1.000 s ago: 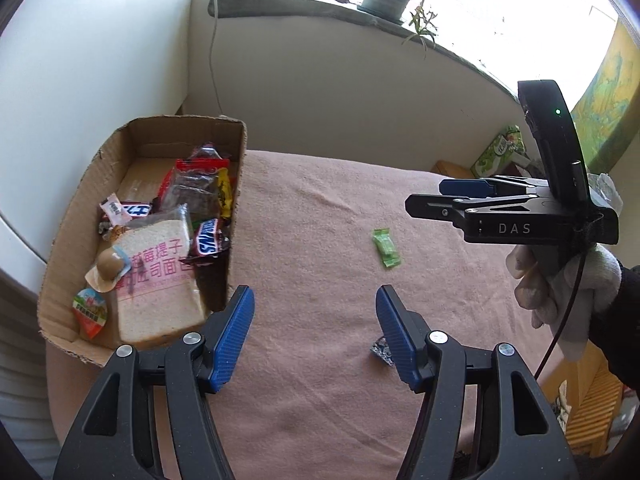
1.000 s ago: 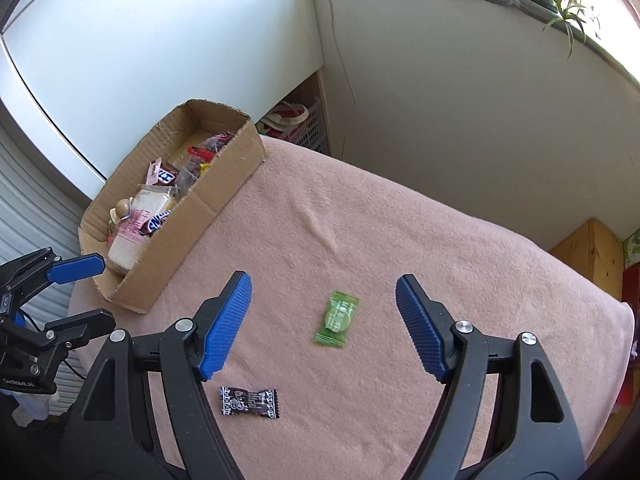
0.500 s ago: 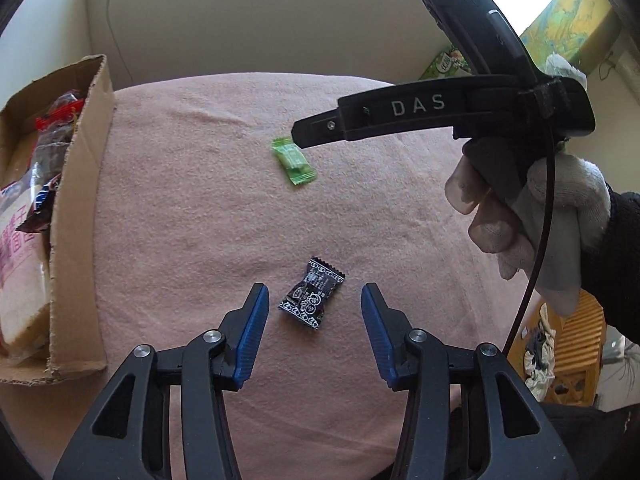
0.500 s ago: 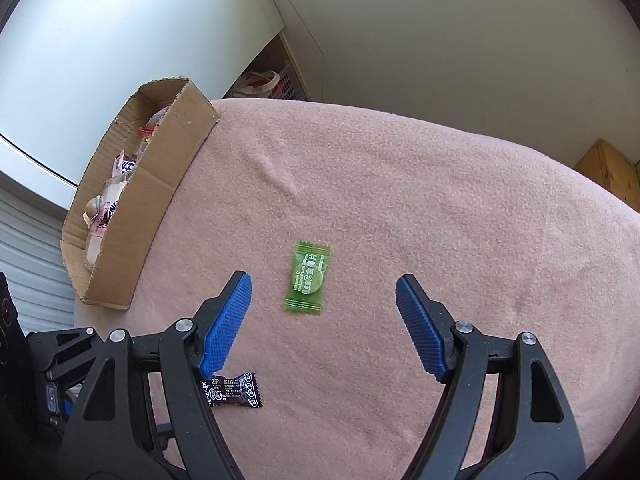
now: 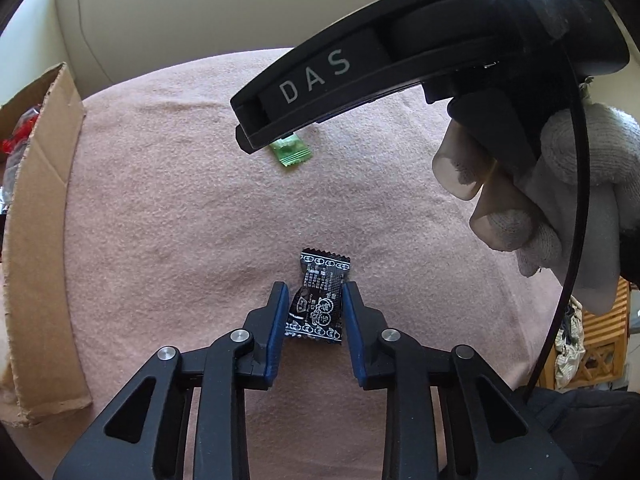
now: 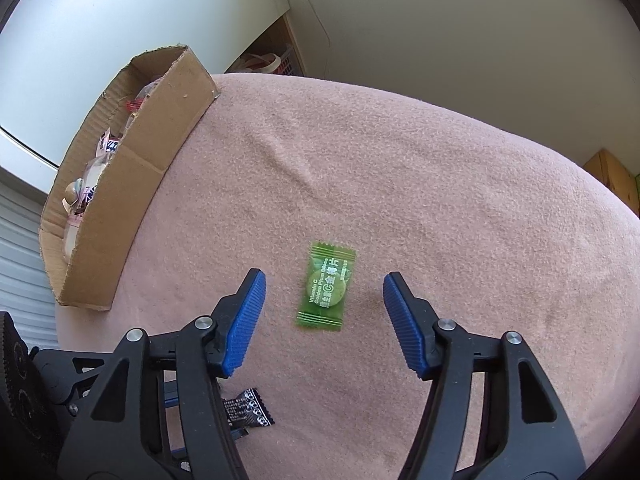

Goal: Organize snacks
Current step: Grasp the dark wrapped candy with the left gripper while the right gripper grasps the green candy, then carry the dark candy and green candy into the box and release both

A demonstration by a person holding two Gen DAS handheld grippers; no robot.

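Snacks mostly sat in the cardboard box (image 6: 120, 184). Left gripper (image 5: 314, 300) was closing around the black candy (image 5: 320, 300), apparently touching. Right gripper (image 6: 322, 312) was closing, clear of the green candy (image 6: 326, 286); both still lay on the cloth

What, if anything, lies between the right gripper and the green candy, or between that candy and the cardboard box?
Nothing visible does. The green candy lies on the pink cloth between the closing blue pads of the right gripper, untouched. Only bare cloth separates it from the cardboard box; the black candy sits off that path.
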